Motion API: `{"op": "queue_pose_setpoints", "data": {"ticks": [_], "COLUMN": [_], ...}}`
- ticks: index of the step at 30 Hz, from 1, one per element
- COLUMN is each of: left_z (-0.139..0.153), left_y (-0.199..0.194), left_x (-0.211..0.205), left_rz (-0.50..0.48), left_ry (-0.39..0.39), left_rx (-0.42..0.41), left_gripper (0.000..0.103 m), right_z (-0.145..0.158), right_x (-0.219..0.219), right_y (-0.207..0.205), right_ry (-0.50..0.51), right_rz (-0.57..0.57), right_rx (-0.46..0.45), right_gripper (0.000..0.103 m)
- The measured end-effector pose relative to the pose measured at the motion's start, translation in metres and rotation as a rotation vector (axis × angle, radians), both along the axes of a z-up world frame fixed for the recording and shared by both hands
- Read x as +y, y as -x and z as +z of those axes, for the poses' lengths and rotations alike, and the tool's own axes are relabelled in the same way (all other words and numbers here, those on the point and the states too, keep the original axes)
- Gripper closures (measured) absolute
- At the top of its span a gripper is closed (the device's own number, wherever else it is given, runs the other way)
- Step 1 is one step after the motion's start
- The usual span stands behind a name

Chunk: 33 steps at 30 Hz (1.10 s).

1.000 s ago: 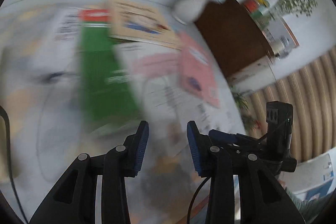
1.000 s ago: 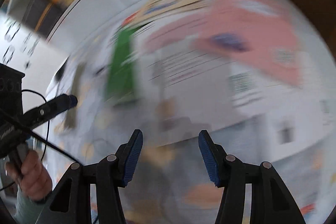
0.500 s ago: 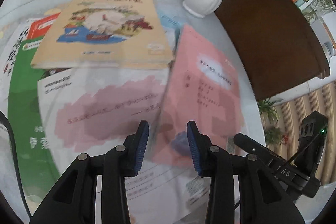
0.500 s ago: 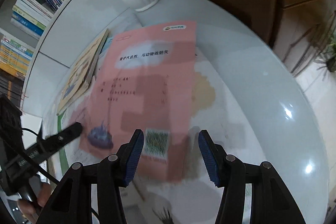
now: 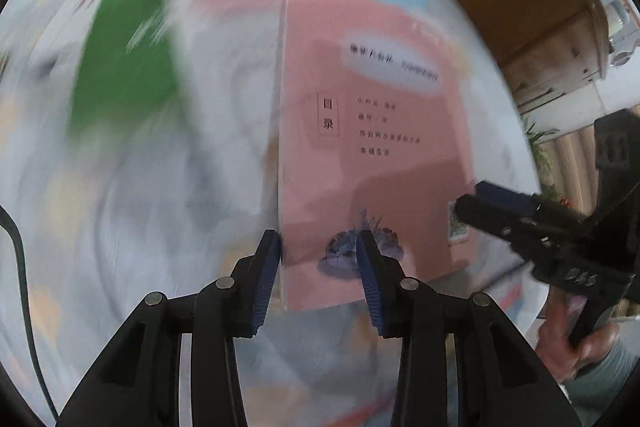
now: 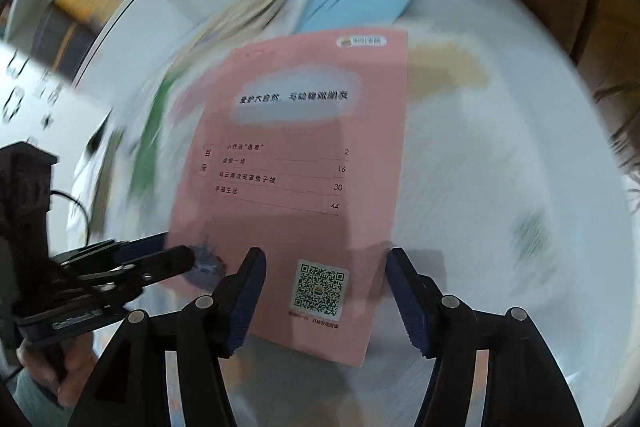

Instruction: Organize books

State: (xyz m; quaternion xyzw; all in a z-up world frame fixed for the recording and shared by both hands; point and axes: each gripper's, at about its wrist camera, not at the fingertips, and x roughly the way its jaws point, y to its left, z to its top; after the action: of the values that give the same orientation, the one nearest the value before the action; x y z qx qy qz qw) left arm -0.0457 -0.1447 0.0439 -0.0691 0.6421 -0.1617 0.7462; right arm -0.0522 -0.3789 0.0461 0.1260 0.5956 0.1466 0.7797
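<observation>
Pink booklet (image 6: 304, 163) lies flat on the glossy white round table (image 6: 500, 155), thin matte cover, QR code at its near edge. My right claw (image 6: 324, 293) has just been opening; jaws straddle that near edge, pads off it. Left claw (image 5: 318, 283) unclenched over the booklet's near left corner, nothing gripped. Green book (image 5: 124, 67) and light-blue book (image 6: 360, 1) are blurred behind.

Both tongs have come down closer to the pink book (image 6: 304, 155) since half a second ago. The right tongs (image 6: 324, 301) have just been opening and now straddle its near right corner, over the QR code (image 6: 319, 289), pads clear. The left tongs (image 5: 318, 281) have moved to its near left corner, gap unchanged
</observation>
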Motion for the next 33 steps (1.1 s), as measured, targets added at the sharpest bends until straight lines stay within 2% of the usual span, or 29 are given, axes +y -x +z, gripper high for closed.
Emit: {"op": "queue_pose_setpoints", "data": {"ticks": [2, 4, 7, 10, 13, 15, 17, 19, 23, 25, 28, 30, 31, 33], "left_z": [-0.006, -0.006, -0.002, 0.0, -0.002, -0.006, -0.009, -0.008, -0.009, -0.013, -0.017, -0.014, -0.01, 0.001], "left_y": [0.025, 0.043, 0.048, 0.043, 0.035, 0.031, 0.022, 0.017, 0.014, 0.01, 0.009, 0.014, 0.016, 0.021], "left_x": [0.019, 0.035, 0.052, 0.076, 0.091, 0.097, 0.095, 0.092, 0.086, 0.083, 0.09, 0.102, 0.112, 0.137], "left_rz": [0.024, 0.037, 0.052, 0.097, 0.168, 0.196, 0.195, 0.149, 0.104, 0.105, 0.113, 0.128, 0.139, 0.175], "left_ry": [0.012, -0.002, -0.027, 0.012, 0.024, 0.068, 0.097, 0.129, 0.111, 0.14, 0.211, 0.224, 0.213, 0.202], "left_rx": [0.05, 0.062, 0.065, 0.049, 0.026, 0.026, 0.03, 0.027, 0.01, 0.016, 0.038, 0.038, 0.022, -0.008], "left_gripper": [0.068, 0.068, 0.068, 0.068, 0.068, 0.068, 0.068, 0.068, 0.067, 0.067, 0.067, 0.067, 0.068, 0.067], "right_z": [-0.004, -0.004, -0.004, -0.008, -0.018, -0.023, -0.029, -0.027, -0.022, -0.019, -0.002, 0.022, 0.033, 0.066], "right_x": [0.017, 0.032, 0.054, 0.06, 0.044, 0.03, 0.029, 0.034, 0.049, 0.046, 0.029, 0.03, 0.036, 0.059], "right_y": [0.024, 0.037, 0.047, 0.054, 0.052, 0.04, 0.027, 0.021, 0.017, 0.018, 0.018, 0.022, 0.021, 0.015], "right_ry": [-0.036, -0.039, -0.049, -0.103, -0.126, -0.189, -0.245, -0.262, -0.248, -0.294, -0.499, -0.627, -0.642, -0.59], "right_rz": [0.039, 0.051, 0.108, 0.174, 0.095, -0.006, -0.056, -0.063, -0.042, -0.053, -0.093, -0.076, -0.054, 0.038], "right_rx": [0.027, 0.033, 0.051, 0.098, 0.123, 0.123, 0.112, 0.077, 0.068, 0.076, 0.065, 0.036, 0.017, -0.051], "right_gripper": [0.041, 0.041, 0.041, 0.044, 0.045, 0.045, 0.042, 0.038, 0.036, 0.036, 0.038, 0.039, 0.039, 0.039]}}
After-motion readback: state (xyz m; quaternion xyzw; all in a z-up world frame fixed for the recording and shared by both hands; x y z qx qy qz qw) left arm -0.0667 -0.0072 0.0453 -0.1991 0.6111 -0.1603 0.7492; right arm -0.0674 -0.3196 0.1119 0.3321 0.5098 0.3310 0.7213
